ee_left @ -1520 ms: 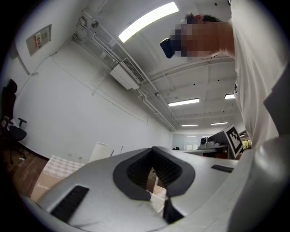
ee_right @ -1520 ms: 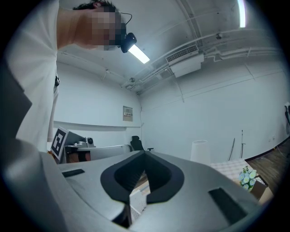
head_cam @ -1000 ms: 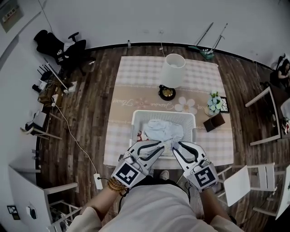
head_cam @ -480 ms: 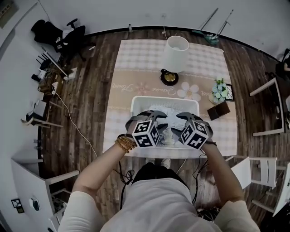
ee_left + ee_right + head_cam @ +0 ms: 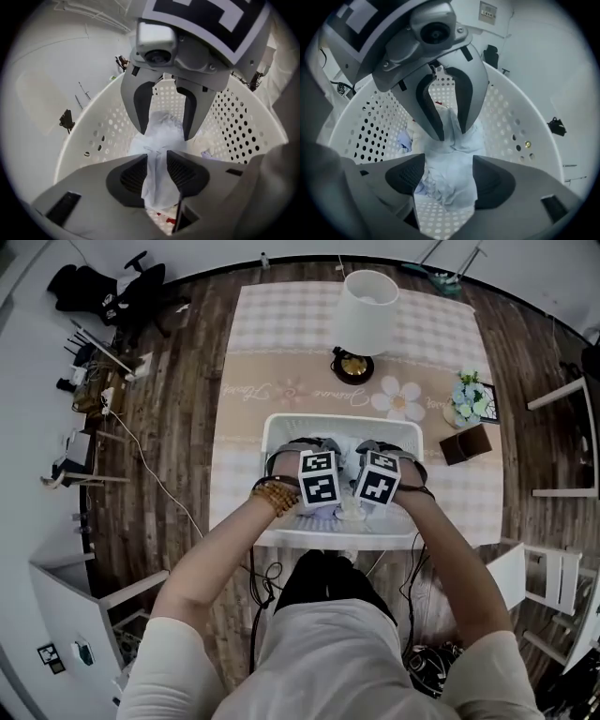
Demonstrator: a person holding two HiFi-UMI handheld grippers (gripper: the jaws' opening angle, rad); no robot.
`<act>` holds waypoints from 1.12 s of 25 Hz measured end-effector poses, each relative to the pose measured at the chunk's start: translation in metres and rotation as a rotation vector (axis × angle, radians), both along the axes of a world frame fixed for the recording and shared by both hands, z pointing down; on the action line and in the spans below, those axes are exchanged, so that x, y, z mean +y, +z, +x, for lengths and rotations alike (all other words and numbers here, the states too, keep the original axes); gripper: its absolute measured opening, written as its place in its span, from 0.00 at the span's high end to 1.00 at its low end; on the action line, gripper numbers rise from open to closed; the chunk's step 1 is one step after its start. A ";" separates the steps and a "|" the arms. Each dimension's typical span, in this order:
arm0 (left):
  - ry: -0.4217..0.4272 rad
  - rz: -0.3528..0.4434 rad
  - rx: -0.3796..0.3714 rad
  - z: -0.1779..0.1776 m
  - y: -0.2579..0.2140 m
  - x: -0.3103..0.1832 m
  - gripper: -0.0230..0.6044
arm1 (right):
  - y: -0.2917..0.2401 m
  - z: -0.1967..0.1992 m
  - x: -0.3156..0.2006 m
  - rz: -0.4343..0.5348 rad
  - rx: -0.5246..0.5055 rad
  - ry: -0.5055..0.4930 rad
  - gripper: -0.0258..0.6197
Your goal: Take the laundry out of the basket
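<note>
Crumpled pale laundry (image 5: 450,154), whitish with a blue tint, heaped in the white perforated basket (image 5: 103,131) on the checked table (image 5: 253,352), dead centre of the head view. Both tools dipped into that basket side by side. Left gripper (image 5: 157,168): jaws apart, just been opening, narrow fold of the cloth running up the gap between the pads. Right gripper (image 5: 447,176): jaws wide apart, also just been opening, bunched fold lying between them.
</note>
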State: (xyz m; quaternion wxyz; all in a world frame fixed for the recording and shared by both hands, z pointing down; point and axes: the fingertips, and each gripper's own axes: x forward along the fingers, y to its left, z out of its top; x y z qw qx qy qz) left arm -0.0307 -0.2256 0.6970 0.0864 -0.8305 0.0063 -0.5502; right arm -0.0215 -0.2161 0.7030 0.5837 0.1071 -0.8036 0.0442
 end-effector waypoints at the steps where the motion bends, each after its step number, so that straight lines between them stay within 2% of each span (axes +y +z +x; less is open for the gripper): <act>1: 0.006 -0.001 -0.014 0.000 0.006 -0.002 0.69 | 0.009 0.000 -0.001 -0.014 0.005 -0.001 0.43; 7: 0.061 -0.015 -0.099 -0.001 0.044 -0.002 0.66 | 0.055 -0.001 -0.004 -0.083 0.044 -0.002 0.39; 13: 0.106 0.005 -0.142 -0.001 0.073 -0.003 0.64 | 0.082 -0.005 -0.004 -0.142 0.002 0.021 0.39; 15: 0.121 -0.009 -0.148 -0.003 0.078 -0.001 0.66 | 0.084 -0.009 -0.002 -0.154 -0.003 -0.003 0.47; 19: 0.138 -0.031 -0.154 -0.005 0.080 0.004 0.81 | 0.082 -0.013 0.001 -0.161 -0.024 -0.020 0.64; 22: 0.115 -0.053 -0.154 -0.007 0.072 0.006 0.85 | 0.071 -0.014 0.002 -0.154 -0.032 -0.010 0.74; 28: 0.065 -0.102 -0.130 -0.008 0.033 0.004 0.86 | 0.030 -0.015 0.000 -0.111 -0.047 0.026 0.77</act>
